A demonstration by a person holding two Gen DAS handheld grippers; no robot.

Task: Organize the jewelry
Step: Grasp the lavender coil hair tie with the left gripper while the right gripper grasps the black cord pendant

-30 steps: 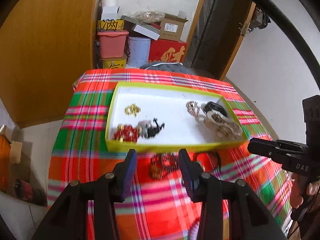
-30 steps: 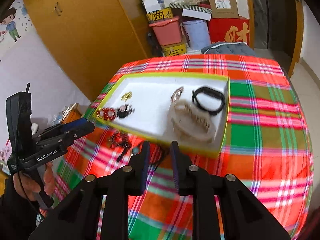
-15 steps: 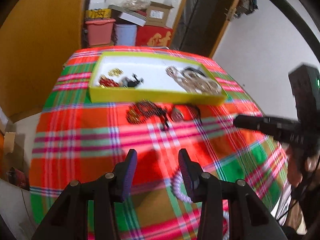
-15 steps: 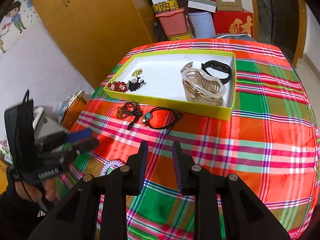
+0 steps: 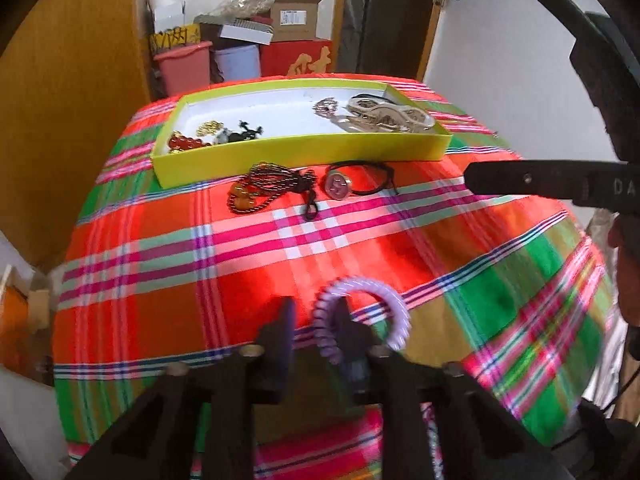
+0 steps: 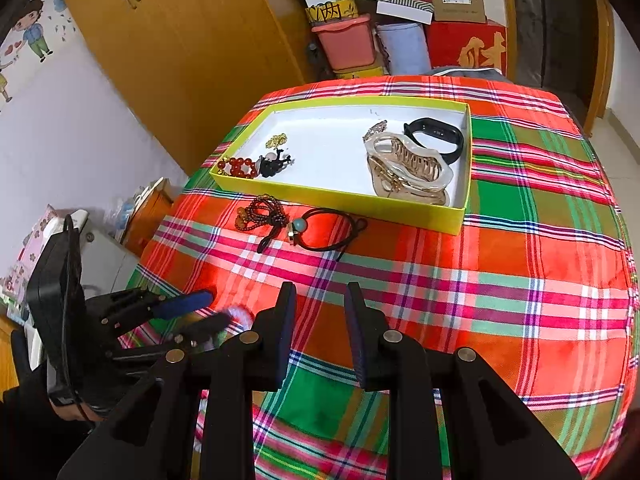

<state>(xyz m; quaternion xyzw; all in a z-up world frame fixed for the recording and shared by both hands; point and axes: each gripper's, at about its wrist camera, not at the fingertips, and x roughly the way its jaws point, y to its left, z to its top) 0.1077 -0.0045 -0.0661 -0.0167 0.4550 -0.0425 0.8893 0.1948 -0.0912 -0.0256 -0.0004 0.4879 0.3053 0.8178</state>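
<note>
A lilac spiral hair tie lies on the plaid cloth near the table's front edge. My left gripper is down at it; its jaws are closing with the coil's left arc between them, against the right finger, and a gap shows at the left pad. In the right wrist view the left gripper and the tie are blurred. My right gripper hovers over bare cloth with a narrow gap and nothing in it. The yellow-green tray holds a red bead bracelet and a hair claw.
In front of the tray lie a dark bead bracelet and a black cord with a round charm. A black band sits in the tray's far right corner. Boxes and bins are stacked behind the table, beside a wooden wardrobe.
My left gripper drew back from the tray to the near edge, sank to the lilac hair tie, and its jaws narrowed around the coil. The right gripper pulled back from the tray, then held still.
</note>
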